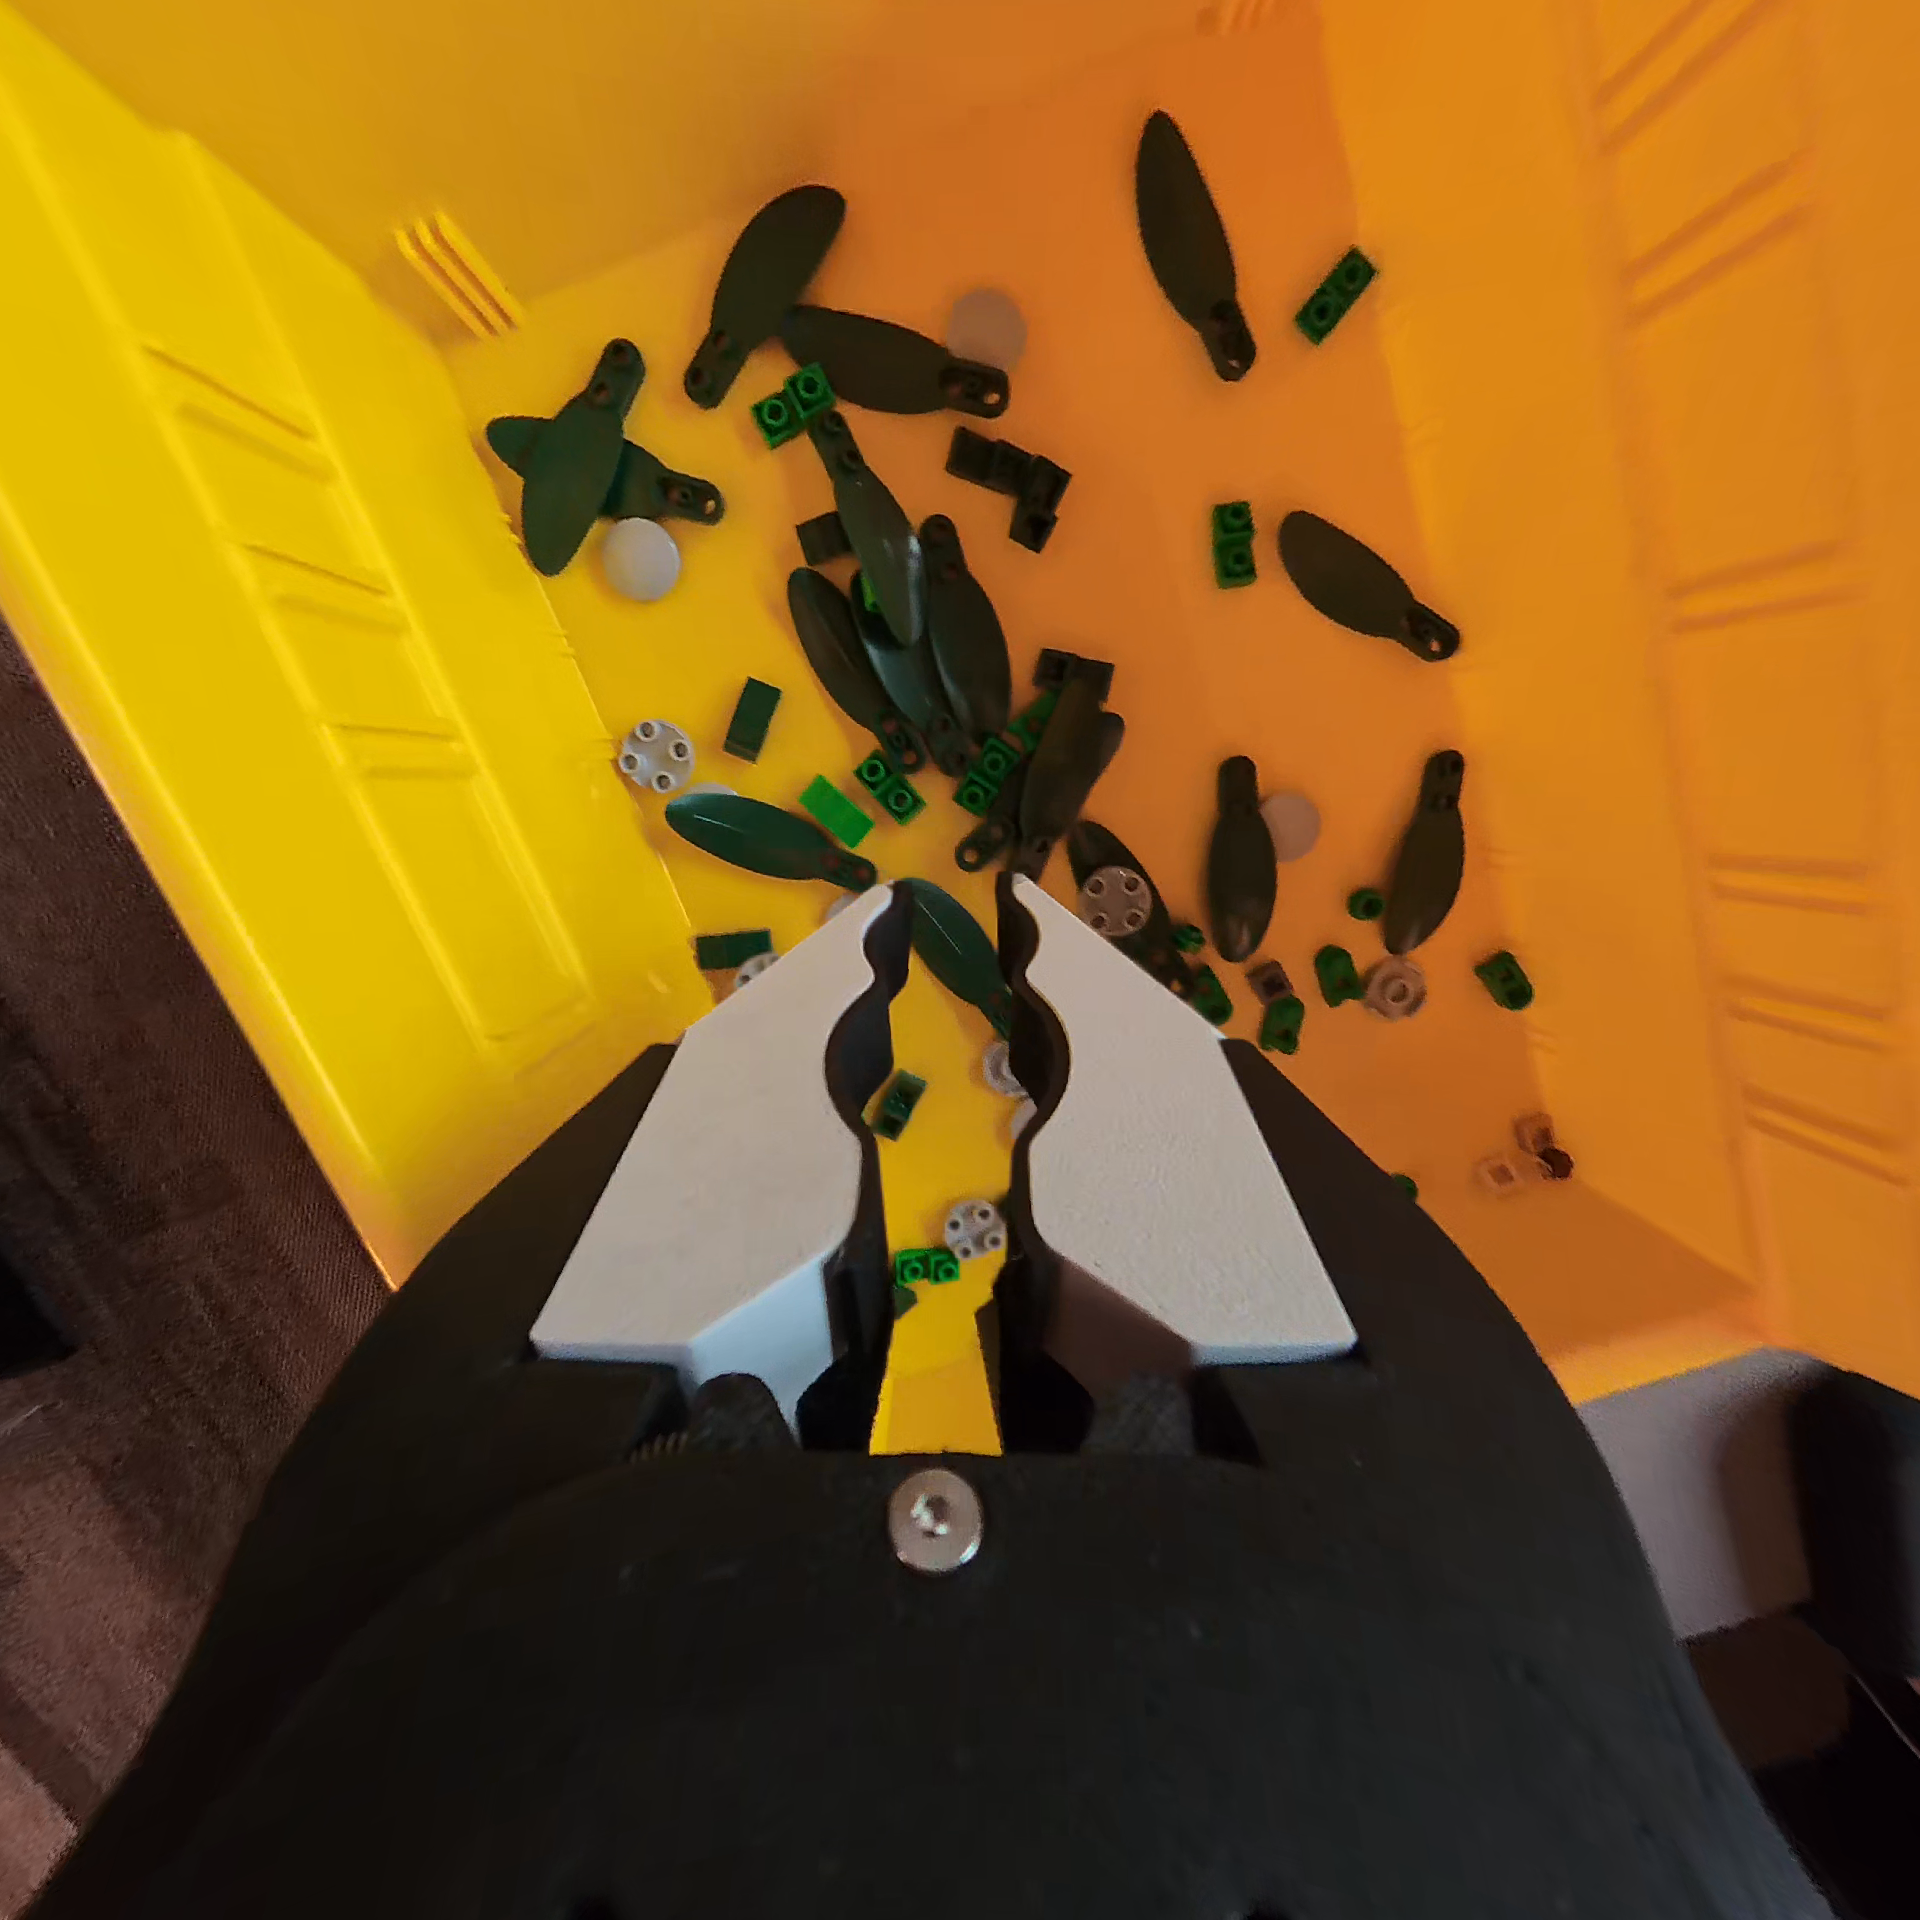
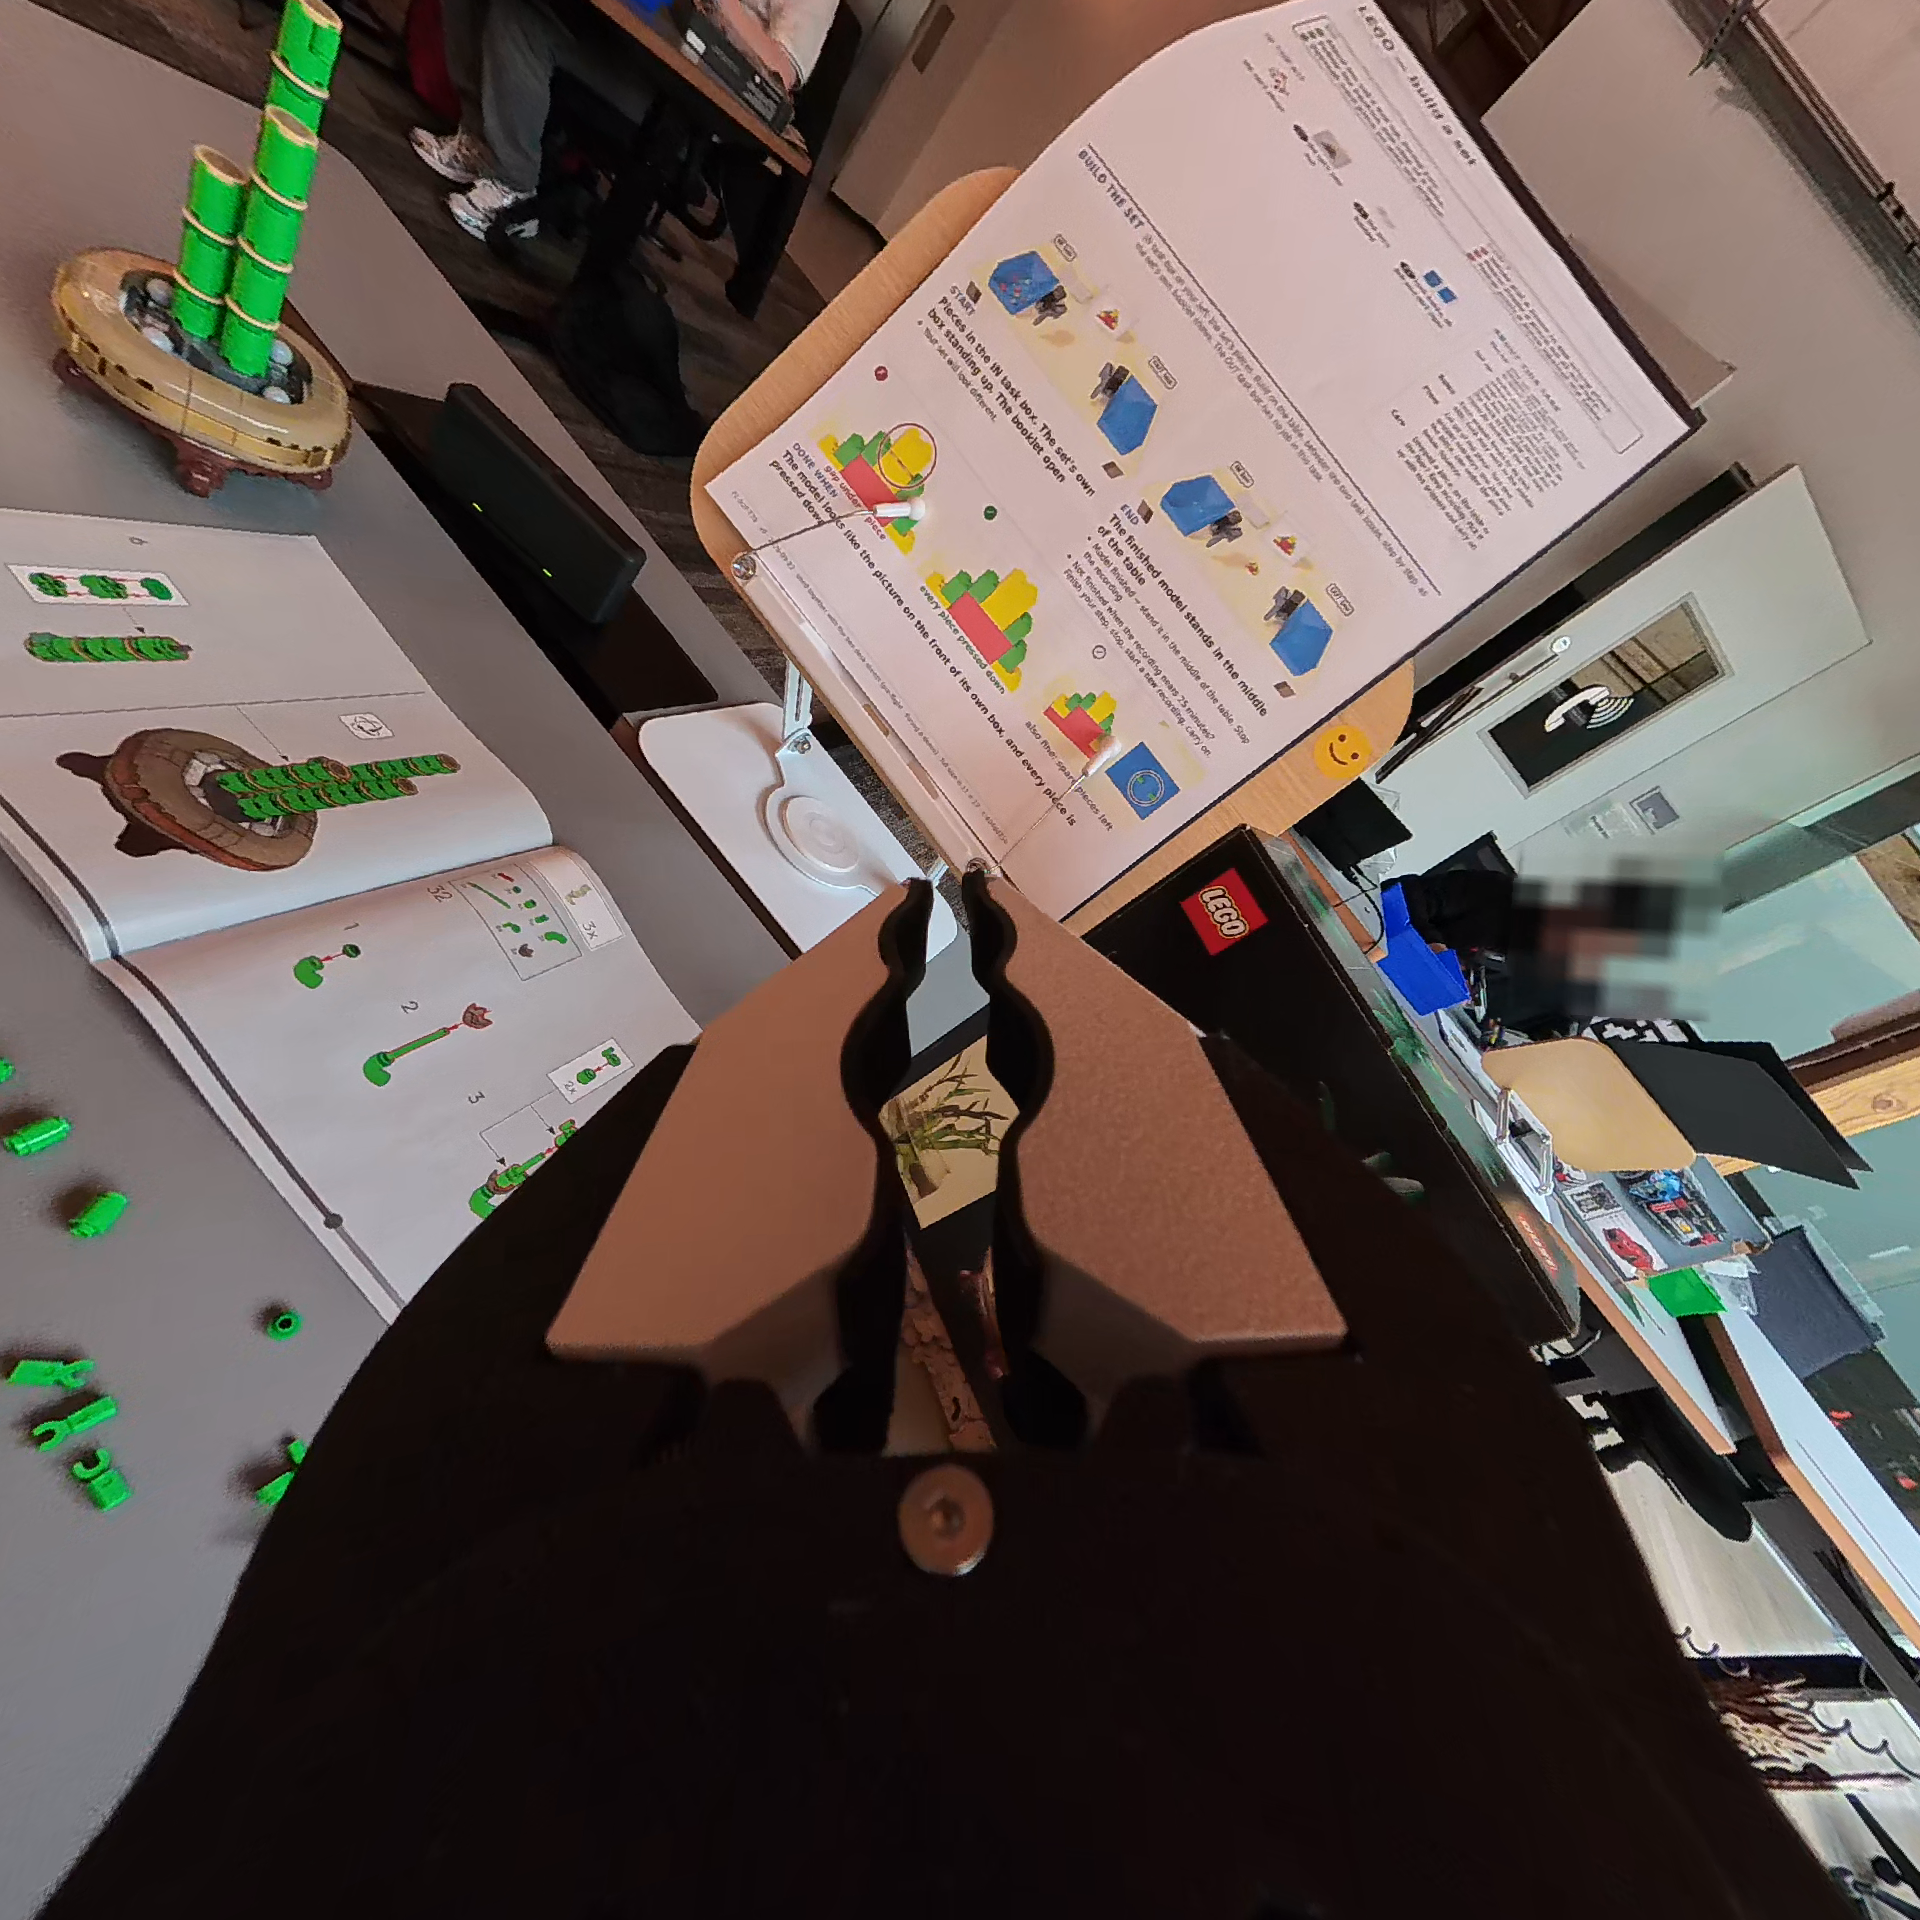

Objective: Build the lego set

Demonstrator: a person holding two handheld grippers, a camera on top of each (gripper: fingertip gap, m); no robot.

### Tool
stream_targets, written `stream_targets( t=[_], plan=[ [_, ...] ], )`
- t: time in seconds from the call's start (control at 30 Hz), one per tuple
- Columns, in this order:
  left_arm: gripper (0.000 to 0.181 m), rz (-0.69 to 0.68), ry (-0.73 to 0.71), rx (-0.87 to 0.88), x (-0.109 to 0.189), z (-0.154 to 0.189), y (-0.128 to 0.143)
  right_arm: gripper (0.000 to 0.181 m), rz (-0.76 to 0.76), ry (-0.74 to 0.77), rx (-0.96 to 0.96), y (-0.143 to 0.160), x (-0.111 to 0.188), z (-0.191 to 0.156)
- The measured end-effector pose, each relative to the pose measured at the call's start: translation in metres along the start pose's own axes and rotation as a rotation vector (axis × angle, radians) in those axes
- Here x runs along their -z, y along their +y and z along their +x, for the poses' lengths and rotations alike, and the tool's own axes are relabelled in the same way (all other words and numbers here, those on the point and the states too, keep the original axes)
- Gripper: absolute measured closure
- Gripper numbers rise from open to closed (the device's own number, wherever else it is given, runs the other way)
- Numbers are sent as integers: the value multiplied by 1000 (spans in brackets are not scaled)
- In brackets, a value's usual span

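Two claws: the left claw [image 1: 954, 896] hangs inside a yellow bin [image 1: 343, 665] with its jaws at a narrow gap, empty; the right claw [image 2: 945, 883] is up over the counter [image 2: 135, 1621], nearly closed, nothing between its tips as far as I can tell.
Step in hand: picking a dark green leaf [image 1: 958, 951] that lies just beyond and between the left tips, I'd judge.
Doing it well: come down with the jaws astride the leaf's narrow width, near its stem end; it is thin and flat, so it may slide or tip on the smooth floor.
Crowding: a grey round plate [image 1: 1117, 896] sits just right of the tips, another leaf [image 1: 764, 826] just left; keep clear of both.
Bin contents: many dark leaves, small bright green plates [image 1: 891, 781], grey round pieces, a few black clips [image 1: 1006, 468], piled thickest straight ahead of the left claw.
Model: the bamboo build [image 2: 223, 281] stands far left of the right claw.
Guides: the open booklet [image 2: 312, 831] lies left, loose green parts [image 2: 73, 1413] nearer.
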State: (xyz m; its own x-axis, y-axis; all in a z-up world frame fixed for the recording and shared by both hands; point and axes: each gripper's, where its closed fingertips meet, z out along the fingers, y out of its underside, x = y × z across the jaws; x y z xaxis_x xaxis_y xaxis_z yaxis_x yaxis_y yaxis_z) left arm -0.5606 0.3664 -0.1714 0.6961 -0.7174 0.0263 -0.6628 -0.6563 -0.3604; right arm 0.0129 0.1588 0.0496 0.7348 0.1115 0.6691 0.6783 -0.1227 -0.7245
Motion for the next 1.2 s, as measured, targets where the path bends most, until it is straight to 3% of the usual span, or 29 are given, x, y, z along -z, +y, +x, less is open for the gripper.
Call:
stream_targets(
  t=[0.17,0.33,0.47,0.53,0.67,0.77,0.93,1.2],
  plan=[
    [170,-26,35,-33,22,23,12,176,-9,-12,4,1,-4,-5],
    [166,-122,118,66,45,51,27,175,3,-44,-7,-8,-6,-16],
    [167,-218,23,-48,56,46,28,175,3,-46,4,-20,-4,-23],
    [167,-247,42,-117,58,50,22,175,6,-56,9,-27,-4,-28],
    [168,-323,111,-215,55,52,22,174,-8,-57,34,-37,-8,-35],
    [167,-303,176,-221,43,53,17,173,-14,-50,30,-46,-13,-37],
    [159,-382,278,-327,36,64,35,174,65,-95,-37,-72,-22,-47],
    [152,-397,299,-282,16,51,27,174,58,-124,47,-81,-33,-75]
  ],
)
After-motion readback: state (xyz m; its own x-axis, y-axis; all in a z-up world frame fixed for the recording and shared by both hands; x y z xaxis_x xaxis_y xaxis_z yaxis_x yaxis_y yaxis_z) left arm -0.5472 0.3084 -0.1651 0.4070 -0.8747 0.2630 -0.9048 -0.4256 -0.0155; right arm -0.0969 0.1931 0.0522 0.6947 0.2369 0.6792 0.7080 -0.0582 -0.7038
